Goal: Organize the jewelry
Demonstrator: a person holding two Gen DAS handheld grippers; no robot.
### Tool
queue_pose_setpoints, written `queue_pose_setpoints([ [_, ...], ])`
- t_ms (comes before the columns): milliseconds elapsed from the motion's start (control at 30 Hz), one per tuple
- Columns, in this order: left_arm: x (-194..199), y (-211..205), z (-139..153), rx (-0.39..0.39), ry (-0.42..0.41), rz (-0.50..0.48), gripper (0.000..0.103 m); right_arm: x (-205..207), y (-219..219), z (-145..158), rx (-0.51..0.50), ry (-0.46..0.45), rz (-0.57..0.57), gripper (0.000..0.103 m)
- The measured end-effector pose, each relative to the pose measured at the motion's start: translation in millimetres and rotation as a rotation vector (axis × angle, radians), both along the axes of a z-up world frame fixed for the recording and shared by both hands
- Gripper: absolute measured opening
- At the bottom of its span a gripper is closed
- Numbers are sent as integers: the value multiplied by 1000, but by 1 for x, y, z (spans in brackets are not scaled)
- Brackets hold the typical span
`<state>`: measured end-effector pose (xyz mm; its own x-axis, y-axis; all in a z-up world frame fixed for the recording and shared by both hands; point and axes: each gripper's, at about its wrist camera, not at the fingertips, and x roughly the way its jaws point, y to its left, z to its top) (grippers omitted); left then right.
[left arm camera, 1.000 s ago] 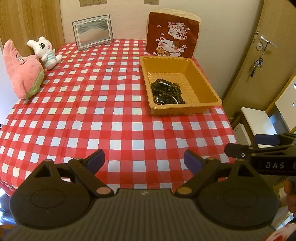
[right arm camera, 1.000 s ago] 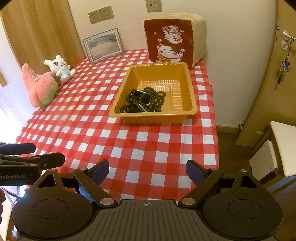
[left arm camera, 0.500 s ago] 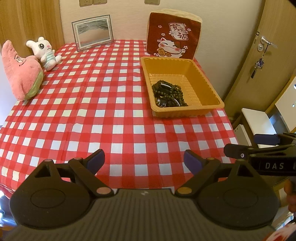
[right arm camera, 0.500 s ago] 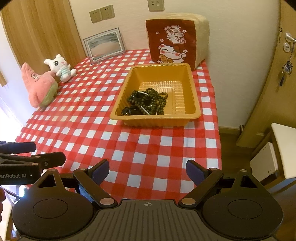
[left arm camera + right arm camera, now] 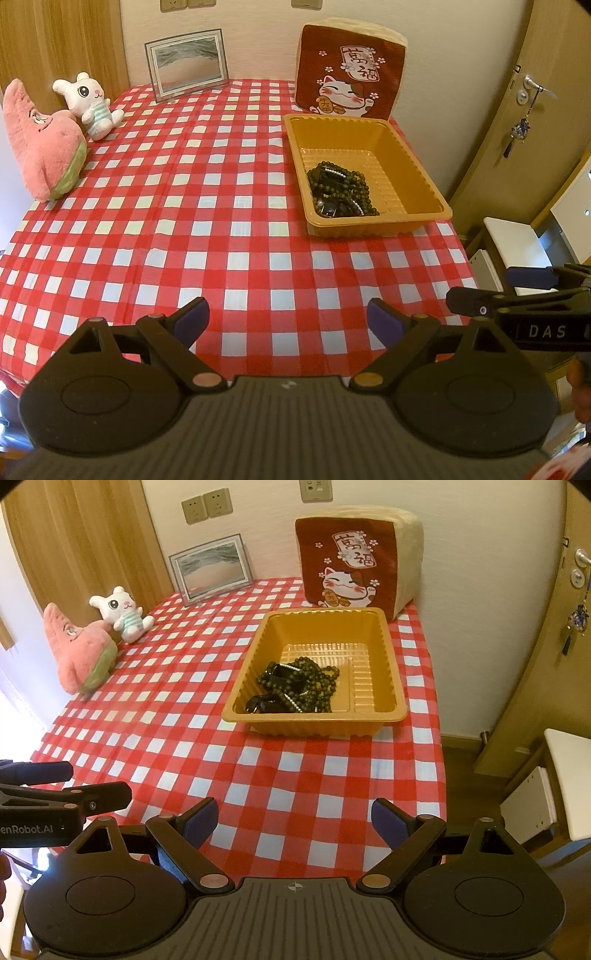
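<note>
left gripper (image 5: 288,319): jaws wide apart, nothing between them, over the near edge of the table
right gripper (image 5: 293,818): jaws wide apart, holding nothing, over the table's near right corner, just beside the left one
open room: a broad bare stretch of checked tablecloth (image 5: 207,221) lies between both grippers and the tray
table edges: the right edge drops to the floor close past the tray; the cloth hangs over the near edge
tray (image 5: 391,679): orange, on the right half of the table, well apart from both grippers, its far rim near the cat cushion (image 5: 354,561)
jewelry (image 5: 299,690): dark bead strands heaped in the tray's near-left part
hard to make out: strands are tangled, their number cannot be told; small black pieces among them are unclear
cut off: only a sliver of a hand shows at the frame edge
far side: picture frame (image 5: 186,62) and two plush toys (image 5: 44,136) along the back and left edges
change: the tray sits slightly lower in both views than a second ago
</note>
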<state>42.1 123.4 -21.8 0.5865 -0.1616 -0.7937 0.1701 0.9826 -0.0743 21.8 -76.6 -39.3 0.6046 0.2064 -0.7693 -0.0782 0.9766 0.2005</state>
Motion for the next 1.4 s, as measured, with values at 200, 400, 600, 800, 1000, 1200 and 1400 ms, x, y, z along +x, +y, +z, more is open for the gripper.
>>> queue_pose_setpoints([
  [200,1,-1,0,1,0,2,91,1,0,0,0,-1,0,90],
  [400,2,0,-1,1,0,1,91,1,1,0,0,0,1,90],
  [600,1,0,-1,1,-1,0,91,2,1,0,-1,-1,1,90],
  [800,5,2,0,0,-3,-1,91,2,2,0,-1,-1,0,90],
  [1000,10,5,3,-2,-5,-3,91,3,3,0,-2,-2,1,90],
  [1200,5,3,4,-2,-16,-4,91,4,4,2,-1,-7,0,90],
  [1400,2,2,5,-6,-28,-14,91,2,3,3,0,-15,1,90],
])
